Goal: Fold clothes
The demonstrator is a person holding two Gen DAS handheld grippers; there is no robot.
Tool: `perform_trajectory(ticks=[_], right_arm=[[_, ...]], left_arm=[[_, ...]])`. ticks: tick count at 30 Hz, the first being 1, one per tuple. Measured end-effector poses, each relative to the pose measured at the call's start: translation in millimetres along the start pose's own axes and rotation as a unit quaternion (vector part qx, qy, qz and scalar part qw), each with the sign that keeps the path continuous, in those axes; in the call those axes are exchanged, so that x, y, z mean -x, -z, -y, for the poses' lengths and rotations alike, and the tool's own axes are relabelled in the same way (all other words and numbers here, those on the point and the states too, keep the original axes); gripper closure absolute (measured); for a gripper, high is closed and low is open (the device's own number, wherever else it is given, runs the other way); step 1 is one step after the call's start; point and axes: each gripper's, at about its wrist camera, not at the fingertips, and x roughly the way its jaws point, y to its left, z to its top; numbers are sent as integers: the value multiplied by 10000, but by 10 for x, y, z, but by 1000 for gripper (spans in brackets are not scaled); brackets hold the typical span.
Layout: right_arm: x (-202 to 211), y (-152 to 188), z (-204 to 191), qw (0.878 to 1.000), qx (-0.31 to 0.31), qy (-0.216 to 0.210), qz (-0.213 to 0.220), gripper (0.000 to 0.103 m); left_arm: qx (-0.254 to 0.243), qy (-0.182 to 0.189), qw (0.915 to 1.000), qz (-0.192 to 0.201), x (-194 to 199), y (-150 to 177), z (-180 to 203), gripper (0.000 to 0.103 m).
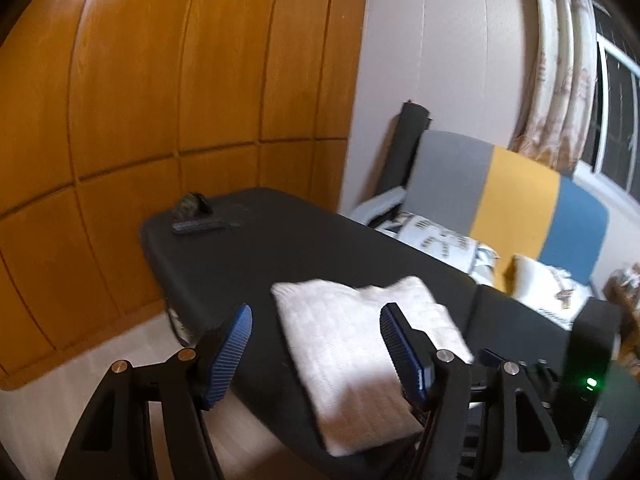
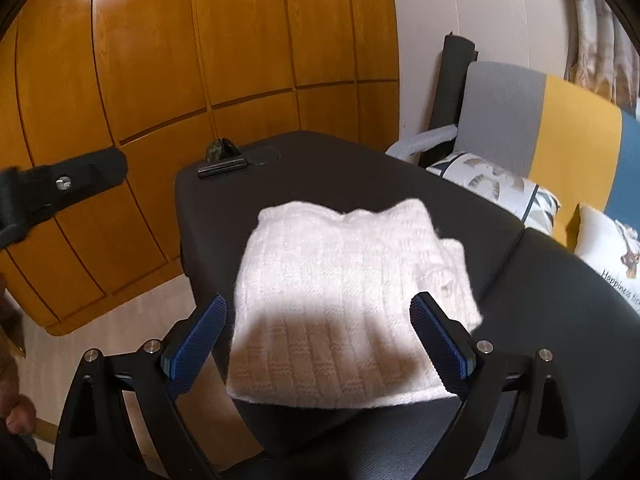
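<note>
A white knitted sweater (image 1: 360,344) (image 2: 340,300) lies folded into a thick rectangle on the black table (image 1: 280,256) (image 2: 340,176), close to its near corner. My left gripper (image 1: 316,312) hovers open above the sweater's left part, blue pads (image 1: 228,356) wide apart and nothing between them. The right gripper (image 2: 319,300) is also open above the fold, and its pads (image 2: 440,344) straddle the sweater's width without touching it. Part of the left gripper's black frame (image 2: 68,180) shows at the left edge of the right wrist view.
A remote control (image 1: 198,226) (image 2: 222,168) and a small dark object (image 1: 192,205) lie at the table's far corner. Orange wooden panels (image 1: 180,80) stand on the left. A grey, yellow and blue sofa (image 1: 516,196) with cushions (image 2: 496,184) borders the right. Pale floor (image 1: 60,376) runs below left.
</note>
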Motion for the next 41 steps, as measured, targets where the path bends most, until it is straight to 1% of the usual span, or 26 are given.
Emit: perform_trajectory(ticks=[1,3,4,8,11,13,17,25,34,38,41], right_arm=[[1,3,8,10000,-38,31,19,7],[10,58,19,9998,-98,123,92,7],[11,86,18,9998,-98,147,90,7],[-14,147,18,9999,-42,134,-3,7],[-22,139,48,9999,-78,95,-17,7],[-18,132,57,9999,-79,89,-6,7],[7,121,55,9999,-14,105,16,7],[34,99,117,9998,-58,172,13,7],[-1,121,28,9996,180,209,-72,7],[-32,133,-4,9992,278,260,-116,7],[-56,148,-12,9989,324,296,-157,7]], left_arm=[[15,-78,10000,-8,-10,25,3,36],[74,-340,9994,-52,-34,82,-12,43],[78,-425,9991,-49,-40,88,-19,44],[-21,-647,9979,23,-37,73,-41,46],[-281,-740,9968,-99,-52,46,21,46],[-345,-648,9972,-154,-63,47,66,46],[-161,-423,9987,-251,-94,66,92,46],[-31,-215,9986,-489,-152,81,77,46],[-107,-252,9986,-452,-140,92,75,46],[-104,-202,9988,-425,-129,102,64,46],[-137,-208,9991,-341,-110,110,71,46]])
